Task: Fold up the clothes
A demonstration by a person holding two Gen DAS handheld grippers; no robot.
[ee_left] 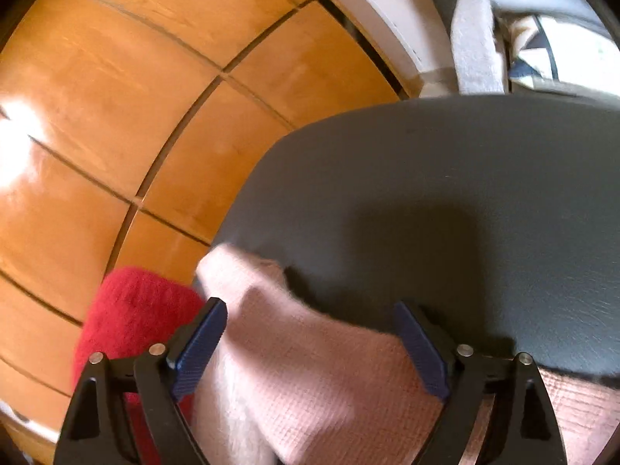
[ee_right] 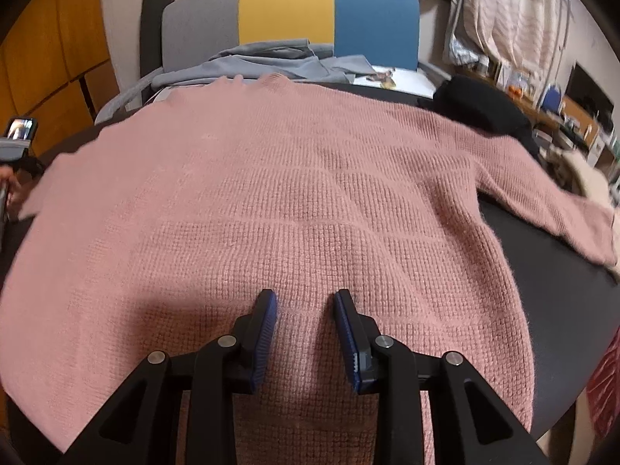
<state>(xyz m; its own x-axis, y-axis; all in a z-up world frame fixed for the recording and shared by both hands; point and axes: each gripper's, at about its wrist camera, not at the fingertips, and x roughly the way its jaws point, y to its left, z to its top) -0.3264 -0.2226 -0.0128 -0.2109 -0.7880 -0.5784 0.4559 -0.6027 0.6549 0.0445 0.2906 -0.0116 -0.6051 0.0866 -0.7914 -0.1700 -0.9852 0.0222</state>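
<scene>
Dark tabletop [ee_right: 550, 310] fills my working area, with a striped chair back [ee_right: 286, 11] and a heap of grey clothes [ee_right: 271, 64] beyond it. Spread flat across the table is the pink knitted sweater [ee_right: 271, 193], one sleeve trailing off to the right. My right gripper [ee_right: 306, 333] sits low on the body of the knit, jaws narrow, and a small ridge of fabric appears pinched between the pads, though I can't be sure it is truly clamped. My left gripper [ee_left: 310, 345] hangs with jaws wide over the sweater's other sleeve [ee_left: 294, 333] near the table edge, gripping nothing; a red garment [ee_left: 135, 317] lies just beside it. I'd judge this knit soft, floppy and stretchy, fairly light, so I'd take the cuff and hem edges, not the middle.
</scene>
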